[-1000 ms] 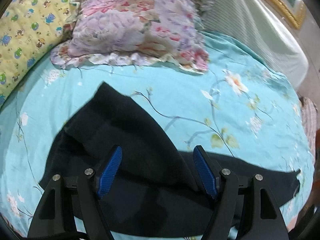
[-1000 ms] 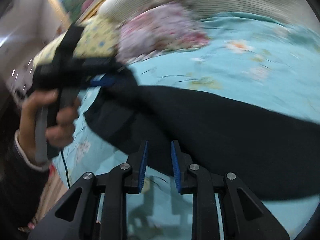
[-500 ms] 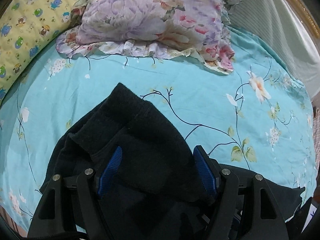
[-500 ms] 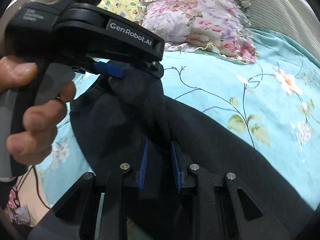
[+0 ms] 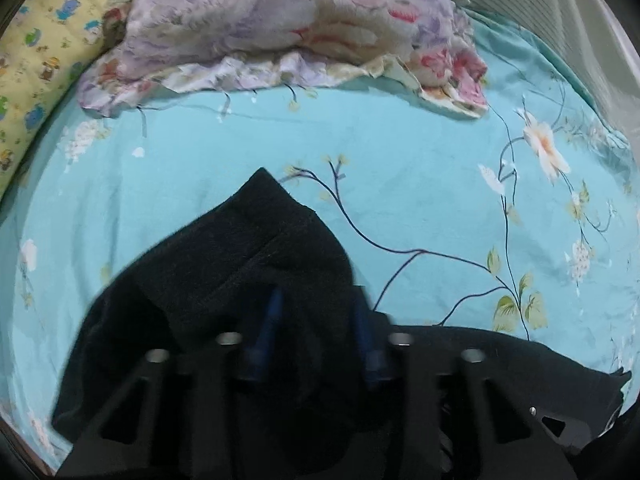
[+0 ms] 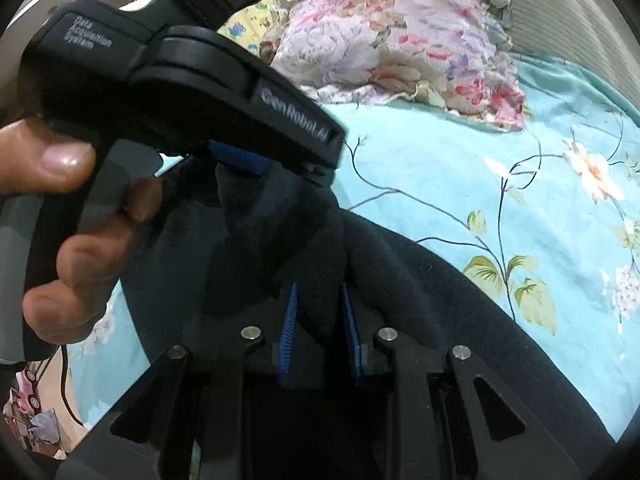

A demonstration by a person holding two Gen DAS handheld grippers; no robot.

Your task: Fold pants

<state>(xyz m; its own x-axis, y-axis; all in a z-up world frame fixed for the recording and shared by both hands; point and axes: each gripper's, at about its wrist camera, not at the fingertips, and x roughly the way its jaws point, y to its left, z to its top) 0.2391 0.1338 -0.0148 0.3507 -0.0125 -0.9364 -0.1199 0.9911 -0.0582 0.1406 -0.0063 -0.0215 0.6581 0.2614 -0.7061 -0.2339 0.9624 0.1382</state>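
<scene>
Black pants [image 5: 224, 280] lie on a turquoise flowered bedsheet [image 5: 400, 184], with one end bunched and lifted. My left gripper [image 5: 316, 312] has closed on a fold of the pants; its blue pads are blurred and half buried in the cloth. It also shows in the right wrist view [image 6: 240, 160], held in a hand just above the cloth. My right gripper [image 6: 318, 300] is shut on a raised ridge of the pants [image 6: 420, 280], right beside the left one. The rest of the leg runs off to the right.
A flowered ruffled pillow [image 5: 304, 28] lies at the head of the bed, a yellow cartoon-print pillow [image 5: 36, 60] to its left. A striped white headboard [image 5: 560, 20] stands behind. The bed edge is at the lower left.
The left jaws, wide open before, have narrowed onto the pants fold. The right gripper moved in beside the left and took hold of the cloth. Both views moved closer to the pillow.
</scene>
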